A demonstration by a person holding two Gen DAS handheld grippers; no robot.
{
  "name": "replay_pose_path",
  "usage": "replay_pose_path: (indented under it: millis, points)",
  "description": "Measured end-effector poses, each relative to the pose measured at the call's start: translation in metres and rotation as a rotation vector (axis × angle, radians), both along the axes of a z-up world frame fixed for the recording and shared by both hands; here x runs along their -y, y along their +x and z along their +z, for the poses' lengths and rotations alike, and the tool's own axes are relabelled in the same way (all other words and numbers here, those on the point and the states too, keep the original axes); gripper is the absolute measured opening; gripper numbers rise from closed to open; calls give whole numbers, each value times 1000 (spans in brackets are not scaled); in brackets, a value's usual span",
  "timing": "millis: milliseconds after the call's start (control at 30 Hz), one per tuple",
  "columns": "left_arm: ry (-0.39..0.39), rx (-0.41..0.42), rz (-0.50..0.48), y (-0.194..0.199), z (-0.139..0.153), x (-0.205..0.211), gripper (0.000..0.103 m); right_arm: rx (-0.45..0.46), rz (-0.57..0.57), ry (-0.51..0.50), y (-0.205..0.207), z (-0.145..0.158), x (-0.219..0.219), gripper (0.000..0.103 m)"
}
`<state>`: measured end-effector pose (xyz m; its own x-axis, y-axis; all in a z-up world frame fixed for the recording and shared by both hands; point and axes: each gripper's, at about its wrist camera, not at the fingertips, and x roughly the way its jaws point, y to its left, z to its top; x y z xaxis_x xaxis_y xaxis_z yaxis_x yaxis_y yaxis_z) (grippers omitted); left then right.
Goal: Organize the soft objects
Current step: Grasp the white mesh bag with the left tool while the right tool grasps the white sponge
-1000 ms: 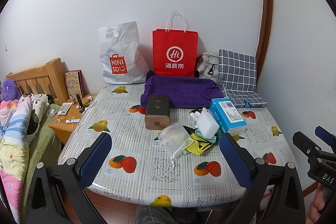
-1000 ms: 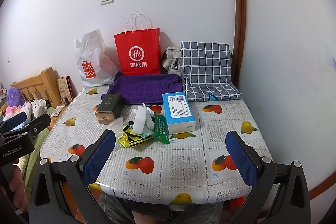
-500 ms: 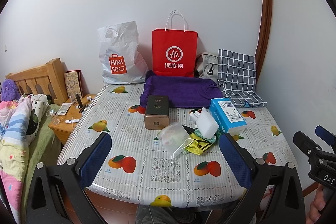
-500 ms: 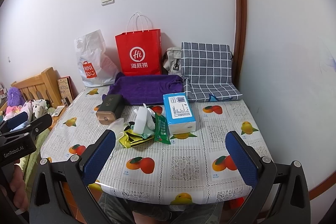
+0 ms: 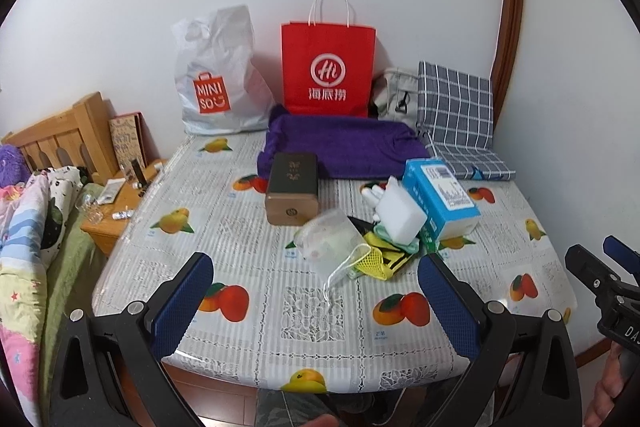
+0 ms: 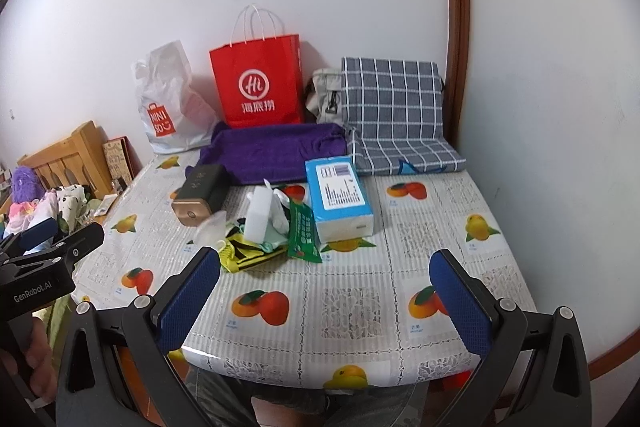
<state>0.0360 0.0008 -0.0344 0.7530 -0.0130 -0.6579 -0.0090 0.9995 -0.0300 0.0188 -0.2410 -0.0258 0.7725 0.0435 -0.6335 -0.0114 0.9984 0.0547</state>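
Soft objects lie in a small heap (image 5: 372, 239) just right of centre in the left wrist frame, on the fruit-print tablecloth (image 5: 308, 311): a clear drawstring pouch (image 5: 330, 241), a yellow mesh piece (image 5: 378, 261) and a white pack (image 5: 400, 217), leaning against a blue tissue box (image 5: 440, 201). The heap sits above and between the blue pads of the left gripper (image 5: 316, 301), whose jaws are spread wide and hold nothing. In the right wrist frame it lies upper left of the right gripper (image 6: 324, 301), also spread and empty, beside a green packet (image 6: 304, 231). The heap's long axis runs lower left to upper right. The left gripper looks the better lined up, I judge, needing only a straight push forward. Compared with a second ago, hardly anything differs: both views show only a slight shift, and the heap has not moved.
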Motion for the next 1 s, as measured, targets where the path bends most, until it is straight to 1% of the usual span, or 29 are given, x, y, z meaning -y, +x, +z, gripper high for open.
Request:
replay_pose_path:
  millis: [133, 200, 300, 433, 600, 733, 867, 1000]
  points:
    - [8, -41, -12, 15, -19, 1, 103, -25, -5, 9, 11, -15, 3, 103]
    - [10, -59, -19, 21, -29, 3, 99, -32, -7, 10, 16, -23, 4, 103]
    - [15, -87, -15, 34, -47, 5, 97, -55, -7, 17, 25, -37, 6, 103]
    - [7, -135, -28, 50, -70, 7, 97, -100, -14, 25, 41, -58, 11, 103]
    - [22, -172, -28, 70, -96, 8, 97, -144, -14, 48, 58, -84, 17, 103]
    - [-36, -196, -33, 85, -109, 3, 97, -173, -6, 72, 72, -99, 20, 102]
    - [-114, -208, -48, 102, -120, 0, 96, -164, 7, 87, 80, -105, 22, 101]
    - [-171, -226, -58, 122, -133, 1, 96, -162, 28, 95, 87, -111, 22, 101]
